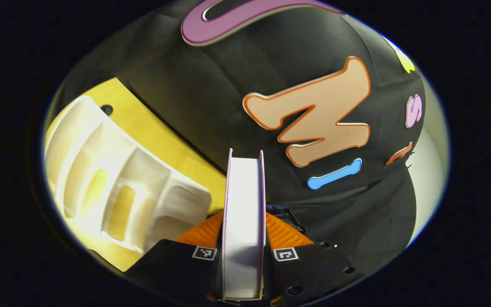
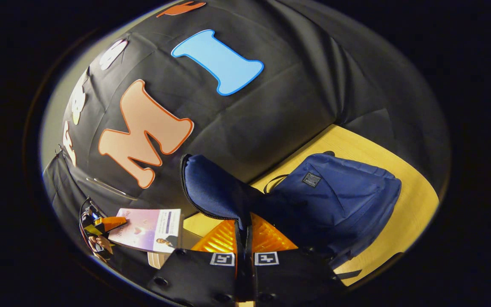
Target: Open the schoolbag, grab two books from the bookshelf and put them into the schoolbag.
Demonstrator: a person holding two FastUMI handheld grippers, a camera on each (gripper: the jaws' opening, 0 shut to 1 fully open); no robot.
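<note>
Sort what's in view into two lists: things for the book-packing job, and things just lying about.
For the job:
- white-paged book clamped in the left gripper
- navy fabric schoolbag, its flap pinched by the right gripper
- white plastic bookshelf rack

Lying about:
- yellow wooden tabletop, which merely carries them
</note>
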